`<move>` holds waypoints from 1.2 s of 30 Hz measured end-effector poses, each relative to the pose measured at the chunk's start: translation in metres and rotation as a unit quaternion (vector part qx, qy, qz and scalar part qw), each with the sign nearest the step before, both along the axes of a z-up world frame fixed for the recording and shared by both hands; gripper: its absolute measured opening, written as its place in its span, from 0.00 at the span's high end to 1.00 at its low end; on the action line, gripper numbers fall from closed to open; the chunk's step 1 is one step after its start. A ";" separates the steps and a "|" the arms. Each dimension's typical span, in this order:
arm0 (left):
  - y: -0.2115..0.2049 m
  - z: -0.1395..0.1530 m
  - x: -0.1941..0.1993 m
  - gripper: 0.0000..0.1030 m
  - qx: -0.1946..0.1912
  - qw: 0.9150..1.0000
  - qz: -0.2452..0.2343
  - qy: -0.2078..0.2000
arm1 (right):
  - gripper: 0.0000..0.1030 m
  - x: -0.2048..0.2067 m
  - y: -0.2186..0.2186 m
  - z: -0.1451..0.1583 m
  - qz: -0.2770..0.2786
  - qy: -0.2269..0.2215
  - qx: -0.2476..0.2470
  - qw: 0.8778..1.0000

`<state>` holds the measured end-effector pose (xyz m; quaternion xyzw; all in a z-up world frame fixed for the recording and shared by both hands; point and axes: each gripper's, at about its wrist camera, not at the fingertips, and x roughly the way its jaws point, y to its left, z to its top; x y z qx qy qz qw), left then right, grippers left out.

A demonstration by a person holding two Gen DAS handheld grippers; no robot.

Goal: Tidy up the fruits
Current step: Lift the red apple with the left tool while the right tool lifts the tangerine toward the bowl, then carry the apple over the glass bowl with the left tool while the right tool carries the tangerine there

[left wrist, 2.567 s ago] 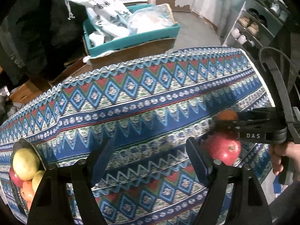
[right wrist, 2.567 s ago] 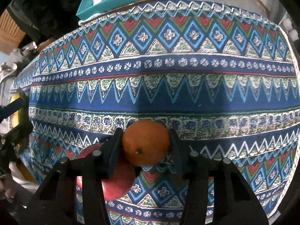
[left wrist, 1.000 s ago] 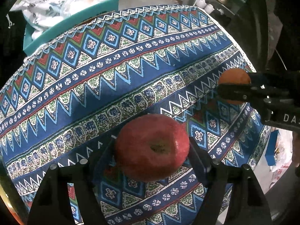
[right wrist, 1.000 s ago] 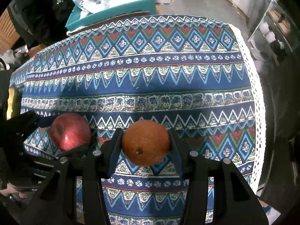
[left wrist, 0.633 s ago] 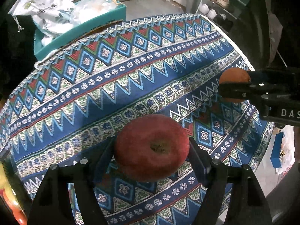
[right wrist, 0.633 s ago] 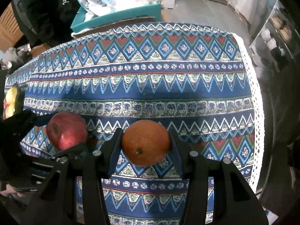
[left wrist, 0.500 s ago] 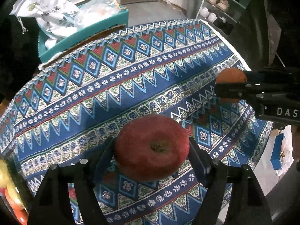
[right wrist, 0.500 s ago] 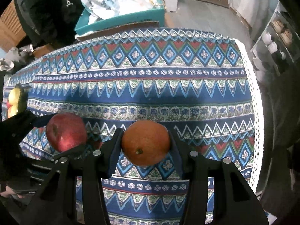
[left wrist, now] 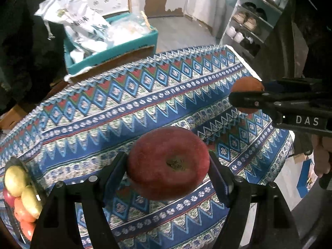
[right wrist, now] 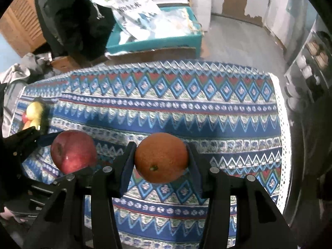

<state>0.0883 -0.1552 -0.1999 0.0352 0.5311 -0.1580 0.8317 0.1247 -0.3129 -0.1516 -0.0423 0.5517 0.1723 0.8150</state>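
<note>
At the far left edge of the table I can see the fruit bowl (left wrist: pixel 39 193), dark-rimmed and already heaped with yellow and reddish fruits (left wrist: pixel 14 179); in the right wrist view the same bowl (right wrist: pixel 44 116) sits small at the left end of the patterned tablecloth (right wrist: pixel 186 108).

Moving right, my left gripper (left wrist: pixel 168 166) has its fingers pinched on the red apple (left wrist: pixel 168 164), blossom end facing the camera, held clear above the cloth. From the other side the apple (right wrist: pixel 73 151) shows just left of the orange, the two close but apart.

Further right, my right gripper (right wrist: pixel 160 159) has its fingers pressed on the orange (right wrist: pixel 161 157), stem scar toward the lens, also off the table. In the left wrist view that orange (left wrist: pixel 248 87) hangs out near the right edge of the cloth, with a hand (left wrist: pixel 322 155) on the grip behind it.

What matters for the next move, as I judge it: the bowl lies left of both grippers, and the left one with the apple is nearer. The apple should probably go in first, the orange following from the right, so the two don't crowd each other over the heap.
</note>
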 end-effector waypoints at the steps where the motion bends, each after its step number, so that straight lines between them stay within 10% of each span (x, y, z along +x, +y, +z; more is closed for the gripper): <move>1: 0.004 0.004 -0.002 0.24 0.001 1.000 0.002 -0.005 | 0.53 -0.001 0.004 0.004 0.003 -0.004 0.001 1.000; 36: 0.148 0.068 -0.056 0.24 -0.016 0.992 0.108 -0.063 | 0.53 -0.035 0.167 0.070 0.147 -0.059 0.035 0.987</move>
